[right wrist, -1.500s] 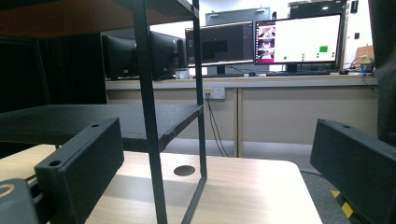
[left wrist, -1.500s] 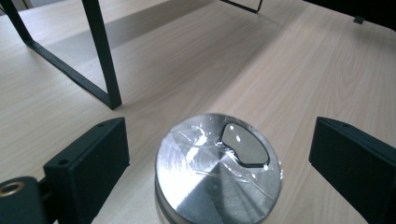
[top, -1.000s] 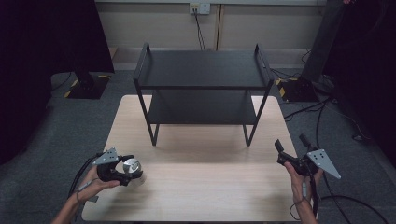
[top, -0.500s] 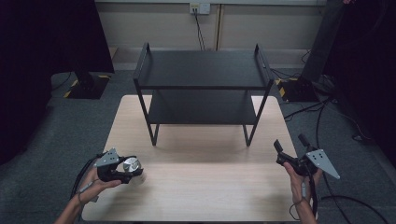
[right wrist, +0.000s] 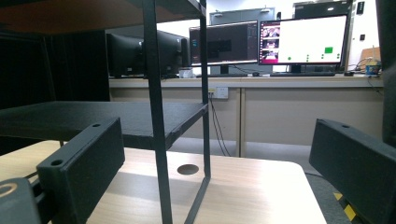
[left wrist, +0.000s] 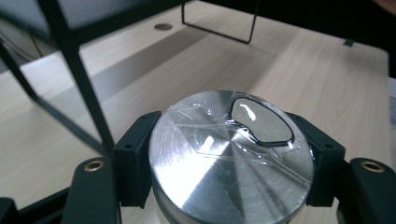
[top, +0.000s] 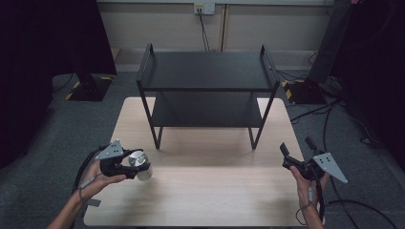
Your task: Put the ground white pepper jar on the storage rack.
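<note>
Left tongs (top: 136,164) at 8 o'clock on the counter (top: 200,200), held in a hand (top: 98,176). Jaws clamped on a shiny metal can (top: 140,164), one jaw on each side. The left gripper view looks down on the can's (left wrist: 231,161) flat lid; clear tape and a dark-outlined patch sit on the lid, and black jaw pads (left wrist: 135,156) press its rim left and right. The can is low over the light wood, near the front left edge; cannot tell if its base touches.

Right tongs (top: 296,151) at 4 o'clock, in the other hand (top: 305,183), at the counter's right edge. Jaws spread wide, nothing between them. In the right gripper view the two black jaws stand far apart with open space between.

Centre to 12 o'clock: black two-tier metal shelf (top: 207,71) on the counter, both tiers bare. The right gripper view shows its leg (right wrist: 156,140) close by, with a round hole (right wrist: 187,169) in the counter behind it.

Farther, at 12 o'clock: wall socket (top: 203,8) with a cable hanging down. The right gripper view shows monitors (right wrist: 303,42) on a desk behind.
</note>
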